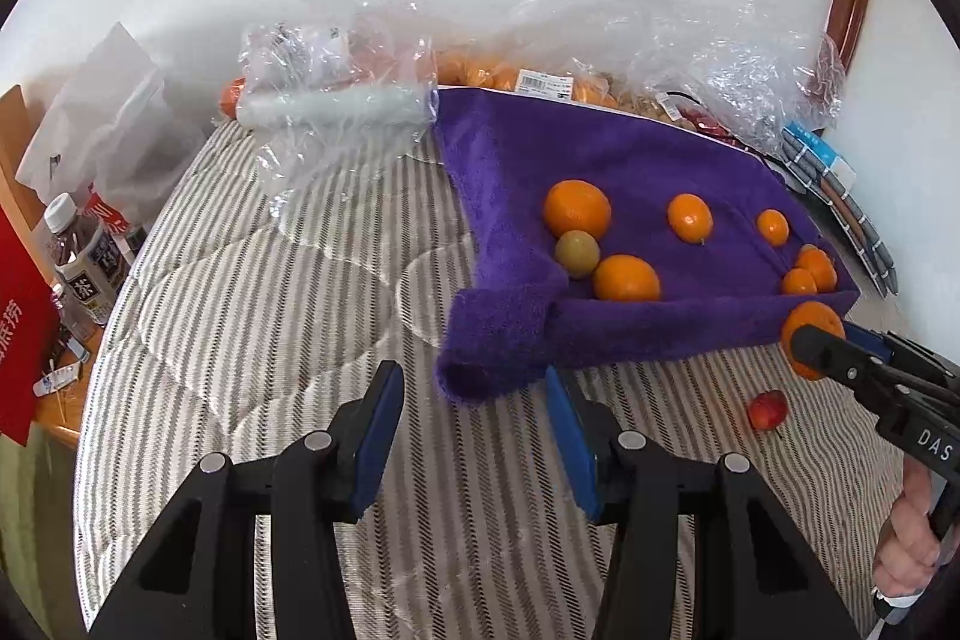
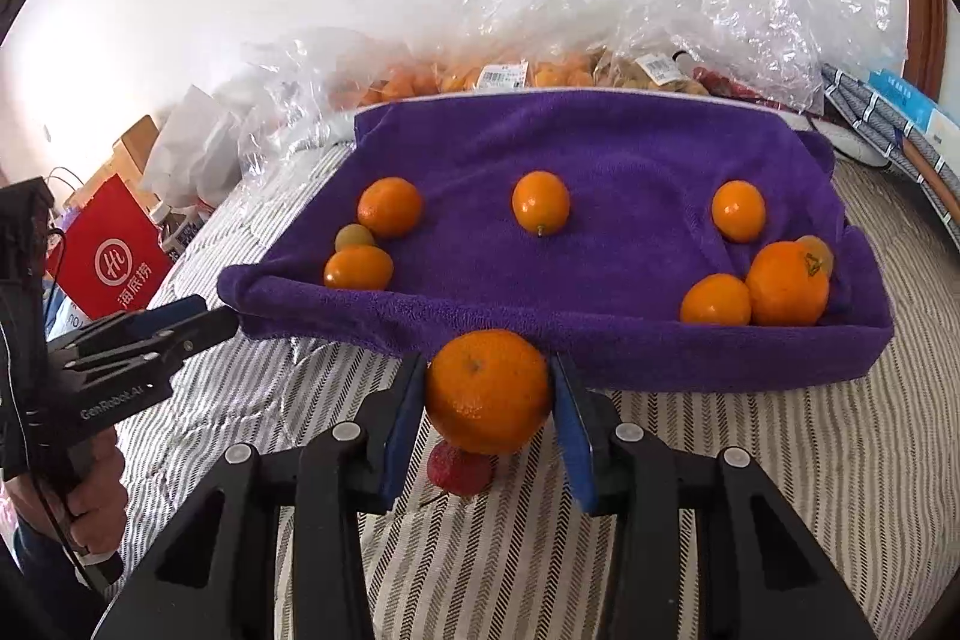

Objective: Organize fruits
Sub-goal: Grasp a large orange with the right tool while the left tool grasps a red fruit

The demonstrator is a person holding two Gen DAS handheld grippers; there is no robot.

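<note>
The right wrist view shows the right gripper (image 2: 489, 394) clamped on a large orange (image 2: 487, 391), its 2 blue pads pressing the fruit's sides just in front of the near edge of the purple towel (image 2: 600, 148). Under that orange a small red fruit (image 2: 459, 469) lies on the striped bedcover (image 2: 750, 460), mostly hidden; the left wrist view shows the same red fruit (image 1: 767, 409) in the open, in front of the towel's near right corner. From the left wrist view the held orange (image 1: 810, 325) is half covered by the right gripper's black finger, and the person's hand (image 1: 909, 538) grips the handle below. The left gripper (image 1: 474, 436) hovers in front of the towel's rolled near left corner with its jaws apart and nothing between them; in the right wrist view it reaches in level from the left, tips touching or just beside that corner. On the towel, 3 fruits cluster near the left edge, including a greenish one (image 1: 576, 253), 2 small oranges sit mid-towel, and 3 more huddle in the near right corner. Clear plastic bags (image 2: 660, 10) of fruit lie behind the towel.
</note>
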